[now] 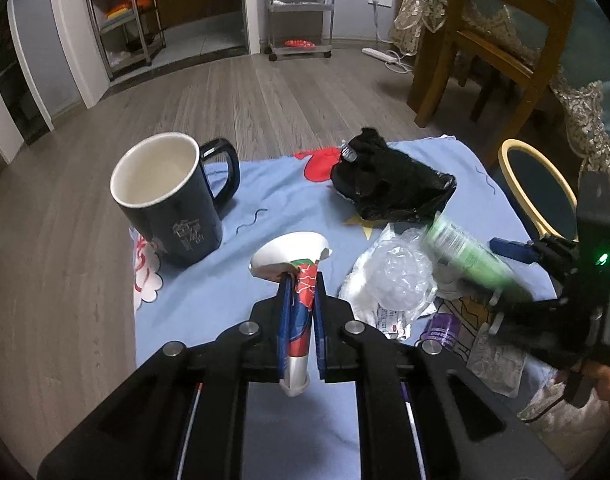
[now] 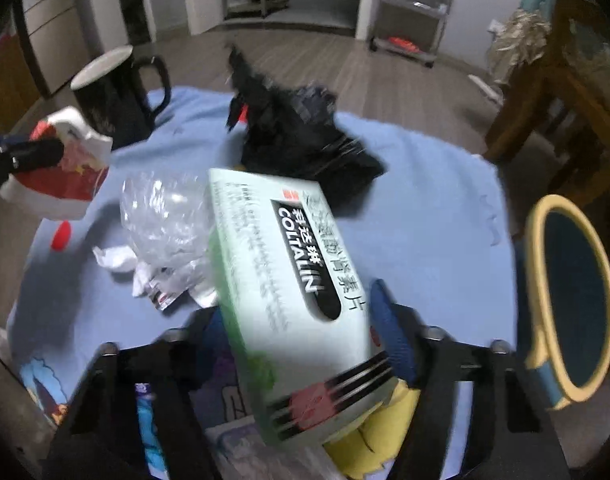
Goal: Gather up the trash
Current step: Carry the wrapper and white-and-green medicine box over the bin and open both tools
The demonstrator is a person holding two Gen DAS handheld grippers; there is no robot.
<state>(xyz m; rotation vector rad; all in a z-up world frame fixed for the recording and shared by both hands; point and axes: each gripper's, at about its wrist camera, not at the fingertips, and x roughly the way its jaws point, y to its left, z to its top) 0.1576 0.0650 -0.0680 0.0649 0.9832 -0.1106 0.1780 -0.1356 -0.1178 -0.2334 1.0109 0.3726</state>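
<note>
- The left gripper has its jaws squeezed tight on a squashed paper cup, red, blue and white, held up over the counter.
- The right gripper has its jaws closed on a green and white medicine box with "COLTALIN" printed on it. The box is lifted and tilted, and it looks blurry.
- In the left wrist view the box sits at about 3 o'clock from the cup.
- Between the cup and the box lies a crumpled clear plastic wrap on top of some white paper scraps.
- A crumpled black plastic bag lies on the far side of the counter, at about 1 o'clock from the cup.
- A dark mug with a white inside stands upright at about 10 o'clock from the cup. Its handle points toward the bag.
- A small red cap lies on the blue cloth just under the cup in the right wrist view.
- A blue bin with a yellow rim stands just beside the counter, at 3 o'clock.
- A wooden chair stands farther back on the floor, at about 2 o'clock.
</note>
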